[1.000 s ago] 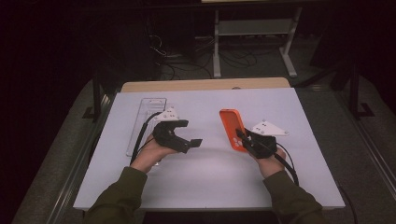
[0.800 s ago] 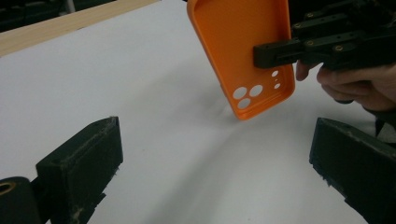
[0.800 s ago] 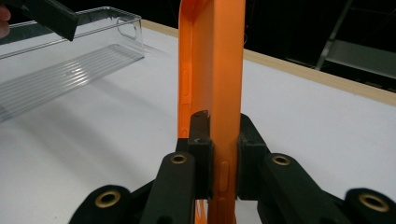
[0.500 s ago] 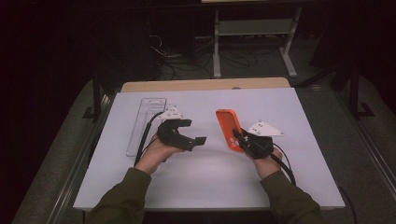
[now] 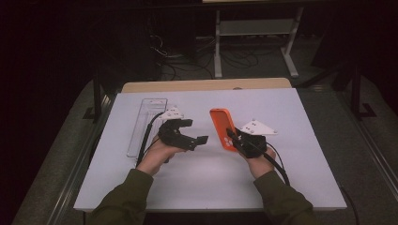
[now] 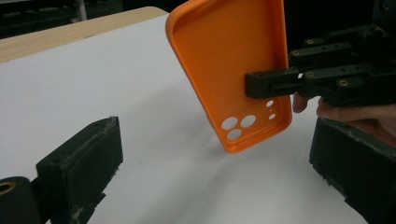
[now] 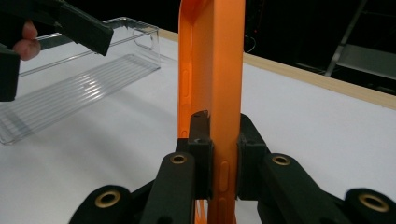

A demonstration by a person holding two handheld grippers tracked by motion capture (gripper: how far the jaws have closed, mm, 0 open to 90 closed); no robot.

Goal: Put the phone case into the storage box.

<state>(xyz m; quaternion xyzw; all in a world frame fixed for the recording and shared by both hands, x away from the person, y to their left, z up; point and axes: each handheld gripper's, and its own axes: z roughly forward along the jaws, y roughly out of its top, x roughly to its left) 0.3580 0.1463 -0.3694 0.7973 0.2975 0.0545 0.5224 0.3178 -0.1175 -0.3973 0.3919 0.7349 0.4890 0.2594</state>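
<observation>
orange phone case (image 6: 233, 70), empty, hollow side w/ camera cutouts facing the left tongs (image 5: 199, 139). right tongs (image 7: 219, 154) clamp its long edge, holding it on edge above the white surface (image 5: 197, 183). left tongs gape wide, holding nothing, just beside case.

I am finding no readable text, label, brand or number anywhere, not even on the orange plastic phone case (image 7: 212, 93) between my right jaws.
</observation>
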